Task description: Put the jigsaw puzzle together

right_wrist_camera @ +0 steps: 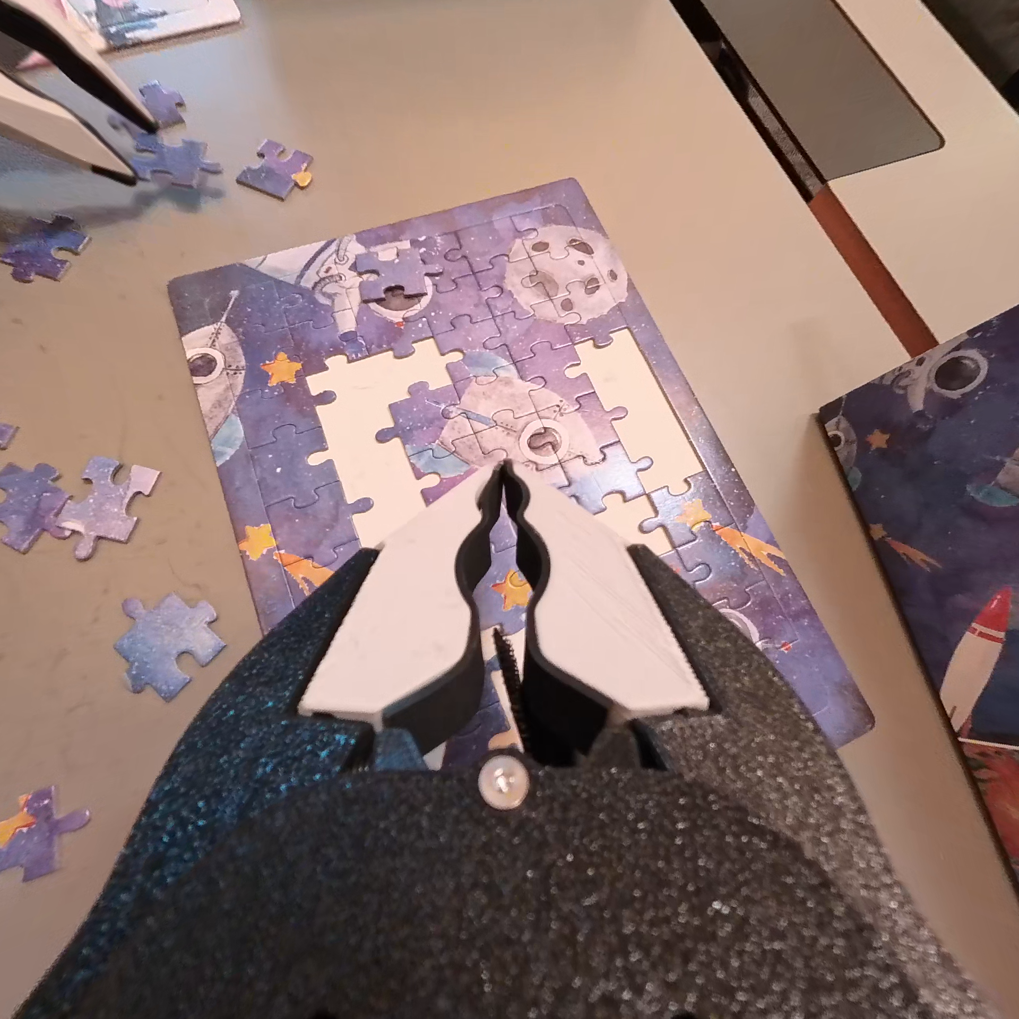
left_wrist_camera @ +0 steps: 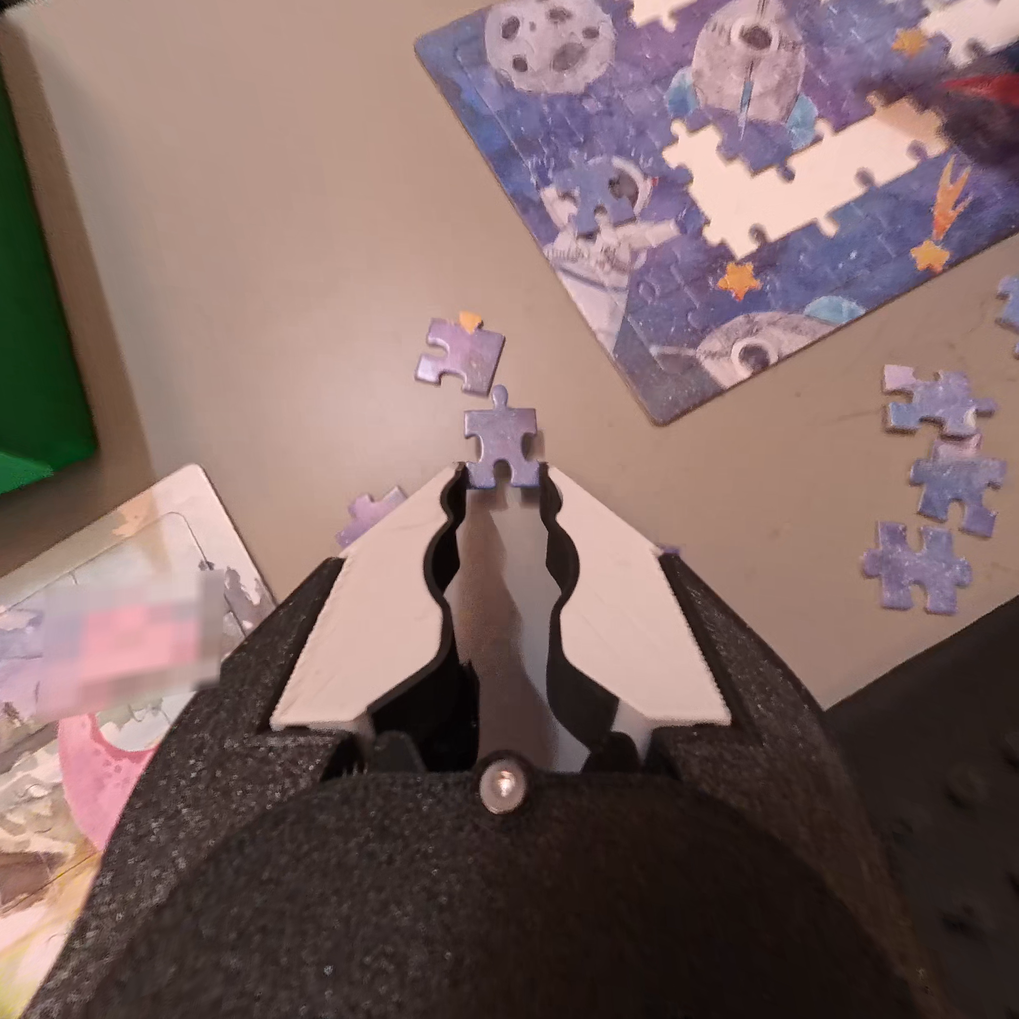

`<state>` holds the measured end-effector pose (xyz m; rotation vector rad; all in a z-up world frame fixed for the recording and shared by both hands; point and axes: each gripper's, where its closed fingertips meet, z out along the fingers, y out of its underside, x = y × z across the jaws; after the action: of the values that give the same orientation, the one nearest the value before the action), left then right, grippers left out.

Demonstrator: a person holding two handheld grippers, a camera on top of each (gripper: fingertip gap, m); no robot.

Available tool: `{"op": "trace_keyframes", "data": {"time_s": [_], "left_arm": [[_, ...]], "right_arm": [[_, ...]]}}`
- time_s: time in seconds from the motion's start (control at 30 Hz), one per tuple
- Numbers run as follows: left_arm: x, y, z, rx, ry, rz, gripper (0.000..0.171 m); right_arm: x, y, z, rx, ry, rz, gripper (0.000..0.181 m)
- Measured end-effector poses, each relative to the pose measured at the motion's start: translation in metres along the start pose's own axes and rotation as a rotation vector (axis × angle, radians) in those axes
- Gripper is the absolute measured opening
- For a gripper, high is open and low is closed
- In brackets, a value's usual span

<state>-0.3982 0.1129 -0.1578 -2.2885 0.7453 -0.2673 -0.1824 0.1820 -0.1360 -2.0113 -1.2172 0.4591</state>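
Our left gripper (left_wrist_camera: 503,478) pinches a purple-blue starry piece (left_wrist_camera: 500,445) at its tips; our right gripper (right_wrist_camera: 503,468), clenched empty, hovers over the half-filled space puzzle (right_wrist_camera: 386,342).

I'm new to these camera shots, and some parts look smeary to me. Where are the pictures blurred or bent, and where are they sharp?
Left wrist view: the held puzzle piece is crisp, while the green box and the far corner of the puzzle board are soft, and the right gripper is a smear. Right wrist view: the puzzle board is sharp, the left gripper blurred, and the table edge bows from the wide lens.
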Motion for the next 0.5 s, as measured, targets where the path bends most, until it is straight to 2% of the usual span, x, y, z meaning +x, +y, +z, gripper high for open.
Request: {"op": "trace_keyframes", "data": {"time_s": [0.07, 0.13, 0.23, 0.37, 0.5], "left_arm": [[0.006, -0.024, -0.003, 0.033, -0.022, -0.035, 0.026], [0.027, -0.053, 0.001, 0.067, 0.002, -0.086, 0.026], [0.055, -0.087, 0.026, 0.099, -0.02, -0.188, 0.026], [0.074, -0.097, 0.067, 0.045, -0.081, -0.283, 0.026], [0.078, -0.096, 0.087, -0.021, -0.16, -0.311, 0.026]], "right_arm": [[0.001, -0.002, -0.002, 0.013, -0.003, 0.013, 0.0], [0.005, -0.004, -0.004, 0.026, 0.006, 0.033, 0.0], [0.004, -0.01, -0.005, 0.061, -0.013, 0.072, 0.0], [-0.004, -0.012, 0.001, 0.076, -0.052, 0.094, 0.0], [-0.008, -0.01, 0.003, 0.073, -0.076, 0.103, 0.0]]}}
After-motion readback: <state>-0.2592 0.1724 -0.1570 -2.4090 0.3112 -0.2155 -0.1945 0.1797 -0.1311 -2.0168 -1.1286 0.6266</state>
